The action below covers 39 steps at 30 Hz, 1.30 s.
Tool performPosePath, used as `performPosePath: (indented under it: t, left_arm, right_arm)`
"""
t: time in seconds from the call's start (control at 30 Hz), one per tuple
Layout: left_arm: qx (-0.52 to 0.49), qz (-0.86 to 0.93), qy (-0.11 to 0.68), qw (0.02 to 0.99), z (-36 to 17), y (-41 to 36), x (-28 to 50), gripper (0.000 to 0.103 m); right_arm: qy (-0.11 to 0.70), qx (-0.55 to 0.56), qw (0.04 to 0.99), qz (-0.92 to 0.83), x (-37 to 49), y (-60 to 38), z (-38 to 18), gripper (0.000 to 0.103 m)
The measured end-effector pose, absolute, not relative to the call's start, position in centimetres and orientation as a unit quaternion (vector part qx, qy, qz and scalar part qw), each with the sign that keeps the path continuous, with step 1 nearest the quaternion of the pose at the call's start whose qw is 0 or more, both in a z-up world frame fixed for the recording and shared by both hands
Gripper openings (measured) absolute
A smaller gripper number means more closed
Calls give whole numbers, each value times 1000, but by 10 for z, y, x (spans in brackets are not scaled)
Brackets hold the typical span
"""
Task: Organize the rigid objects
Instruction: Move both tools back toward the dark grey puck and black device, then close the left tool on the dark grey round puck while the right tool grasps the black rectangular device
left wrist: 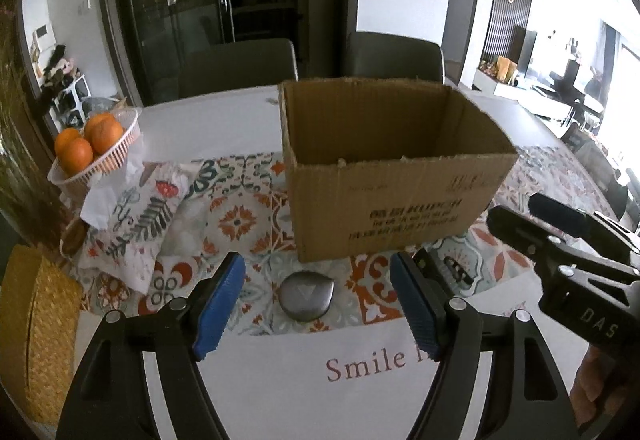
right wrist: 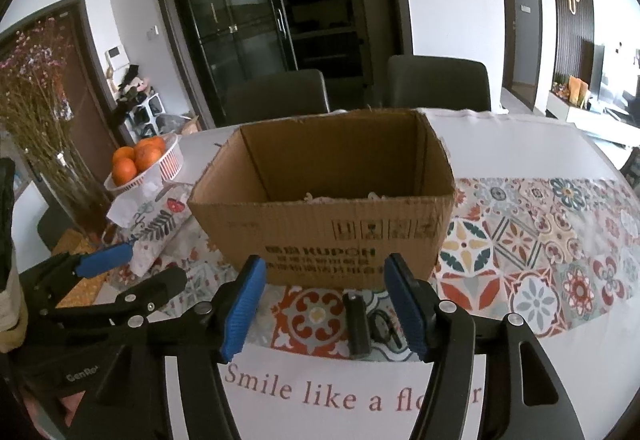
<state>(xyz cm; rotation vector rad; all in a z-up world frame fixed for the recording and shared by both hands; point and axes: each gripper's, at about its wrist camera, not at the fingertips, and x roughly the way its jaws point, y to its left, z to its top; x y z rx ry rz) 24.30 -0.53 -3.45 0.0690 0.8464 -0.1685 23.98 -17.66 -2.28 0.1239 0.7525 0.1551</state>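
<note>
An open cardboard box (left wrist: 392, 176) stands on the patterned tablecloth; it also shows in the right wrist view (right wrist: 324, 208). A grey rounded metal object (left wrist: 306, 294) lies on the cloth in front of the box, between the fingers of my open, empty left gripper (left wrist: 318, 304). A black cylindrical object (right wrist: 357, 324) with a small black loop beside it lies in front of the box, between the fingers of my open, empty right gripper (right wrist: 322, 310). The right gripper also shows at the right in the left wrist view (left wrist: 560, 240), and the left gripper at the left in the right wrist view (right wrist: 132, 268).
A basket of oranges (left wrist: 94, 148) sits at the back left on crumpled cloth (left wrist: 132, 216). A woven yellow box (left wrist: 36, 328) is at the left edge. Dried flowers in a vase (right wrist: 44, 112) stand far left. Two chairs (right wrist: 438, 82) stand behind the table.
</note>
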Motion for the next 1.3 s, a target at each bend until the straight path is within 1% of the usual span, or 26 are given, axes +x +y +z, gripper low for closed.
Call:
performPosePath:
  t: [0.3, 0.57, 0.83, 1.1, 1.3]
  left_arm:
    - [34, -81, 434, 897, -63, -4, 236, 74]
    - [40, -88, 436, 895, -82, -2, 228, 75]
    - [56, -98, 425, 898, -95, 2, 219, 75]
    - [51, -93, 396, 912, -106, 6, 211, 75]
    - [27, -101, 411, 905, -123, 15, 221, 75]
  right_arm:
    - [385, 50, 919, 65, 232, -174, -48, 63]
    - [399, 59, 913, 61, 223, -174, -68, 63]
    - [413, 64, 907, 53, 212, -169, -87, 63]
    - [399, 56, 914, 36, 203, -167, -98, 63]
    - [402, 26, 915, 18, 206, -159, -107, 63]
